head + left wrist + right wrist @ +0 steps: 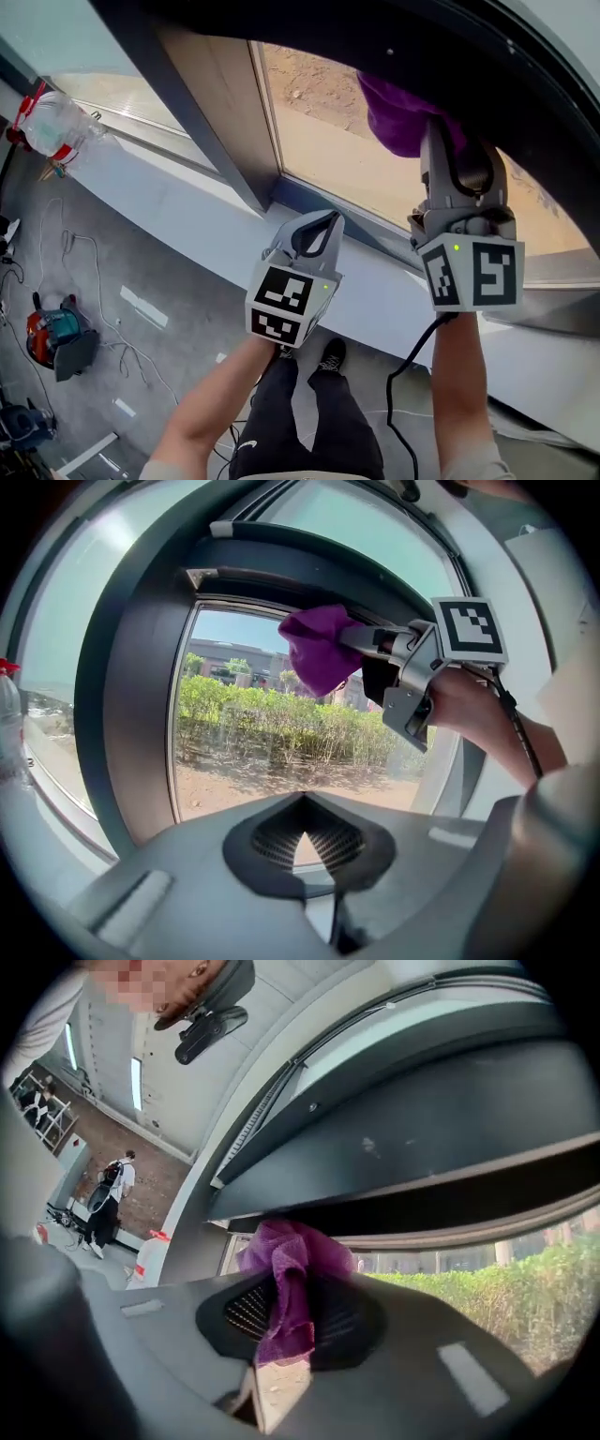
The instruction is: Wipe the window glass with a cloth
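Note:
My right gripper (437, 131) is raised and shut on a purple cloth (398, 114), which presses against the top of the window glass (356, 164) under the dark upper frame. In the right gripper view the cloth (286, 1265) hangs bunched between the jaws of that gripper (281, 1312). The left gripper view shows the cloth (319, 651) and the right gripper (361, 641) high on the pane (262, 752). My left gripper (330, 221) hangs lower, by the sill, shut with nothing in it (302, 803).
A dark upright frame post (211, 131) borders the pane on the left. The white sill (178, 220) runs below. A plastic bottle with a red cap (52, 122) stands on the sill at far left. Cables and a red tool (52, 333) lie on the floor.

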The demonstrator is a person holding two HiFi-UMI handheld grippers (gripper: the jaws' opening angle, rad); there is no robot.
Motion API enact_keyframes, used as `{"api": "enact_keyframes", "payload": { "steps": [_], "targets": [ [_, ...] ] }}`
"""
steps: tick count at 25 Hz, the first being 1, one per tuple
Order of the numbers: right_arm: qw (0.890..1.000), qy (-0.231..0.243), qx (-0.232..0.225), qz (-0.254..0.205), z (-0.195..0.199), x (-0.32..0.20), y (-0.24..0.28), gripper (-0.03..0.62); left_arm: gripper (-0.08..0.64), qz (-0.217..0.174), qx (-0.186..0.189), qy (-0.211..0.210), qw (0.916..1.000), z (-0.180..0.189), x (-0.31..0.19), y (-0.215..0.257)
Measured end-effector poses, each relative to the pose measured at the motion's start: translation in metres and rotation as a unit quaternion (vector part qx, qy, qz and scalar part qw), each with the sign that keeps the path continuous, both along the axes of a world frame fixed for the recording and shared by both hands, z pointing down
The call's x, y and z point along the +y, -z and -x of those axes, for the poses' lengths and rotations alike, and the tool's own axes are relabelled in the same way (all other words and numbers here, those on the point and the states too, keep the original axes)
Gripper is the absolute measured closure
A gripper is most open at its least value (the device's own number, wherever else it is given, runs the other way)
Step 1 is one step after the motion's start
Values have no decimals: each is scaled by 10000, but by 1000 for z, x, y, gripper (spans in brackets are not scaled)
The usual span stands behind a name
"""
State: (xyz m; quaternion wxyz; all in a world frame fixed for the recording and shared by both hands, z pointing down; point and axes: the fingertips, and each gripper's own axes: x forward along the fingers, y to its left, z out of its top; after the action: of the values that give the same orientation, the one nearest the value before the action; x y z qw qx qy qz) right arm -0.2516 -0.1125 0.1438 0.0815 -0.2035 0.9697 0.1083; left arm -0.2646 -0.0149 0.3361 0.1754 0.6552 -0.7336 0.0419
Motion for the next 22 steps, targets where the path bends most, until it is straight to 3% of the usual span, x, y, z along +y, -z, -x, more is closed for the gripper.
{"api": "enact_keyframes", "payload": {
  "steps": [7, 15, 22],
  "targets": [
    [9993, -320, 171, 102, 8, -16, -24, 492, 560, 138, 123, -340, 9992, 9, -1, -23],
    [9932, -346, 1035, 409, -6, -21, -139, 492, 560, 555, 391, -133, 9976, -4, 8, -77],
    [9814, -327, 1691, 844, -7, -28, -253, 491, 560, 951, 519, 47, 9941, -12, 15, -121]
  ]
}}
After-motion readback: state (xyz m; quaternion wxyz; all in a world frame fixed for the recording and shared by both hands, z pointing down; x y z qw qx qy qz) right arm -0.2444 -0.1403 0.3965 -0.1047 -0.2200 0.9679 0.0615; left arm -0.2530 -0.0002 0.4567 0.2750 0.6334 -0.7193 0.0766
